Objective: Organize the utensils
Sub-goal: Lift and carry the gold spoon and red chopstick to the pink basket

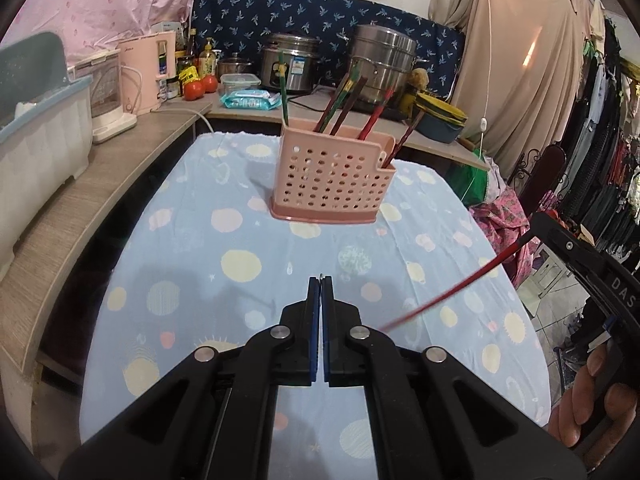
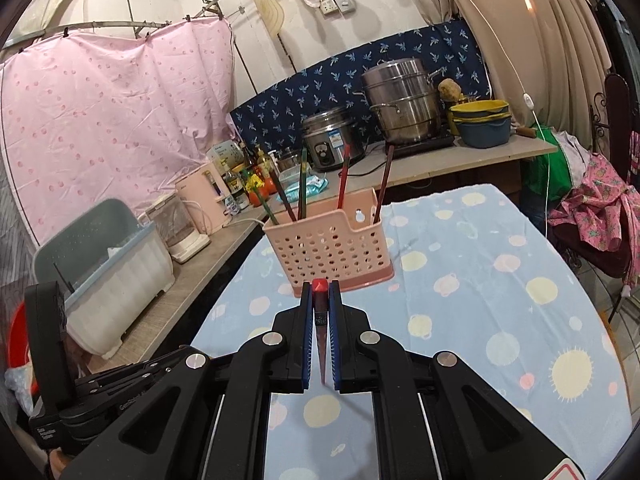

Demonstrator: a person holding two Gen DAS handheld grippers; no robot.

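Note:
A pink perforated utensil basket (image 1: 330,178) stands on the blue dotted tablecloth (image 1: 224,240) and holds several red, green and brown chopsticks (image 1: 372,120). It also shows in the right wrist view (image 2: 330,246). My left gripper (image 1: 321,280) is shut and empty, above the cloth short of the basket. My right gripper (image 2: 320,290) is shut on a red chopstick (image 2: 320,320), held lengthwise between the pads, just in front of the basket. That chopstick (image 1: 444,294) shows in the left wrist view, slanting down from the right gripper (image 1: 580,256) at the right edge.
A wooden counter (image 1: 60,216) runs along the left and back, with a dish rack (image 1: 36,128), kettles, bottles, tomatoes, a rice cooker (image 1: 294,64) and a steel pot (image 1: 382,68). Clothes hang at the right. The table edge drops off at right.

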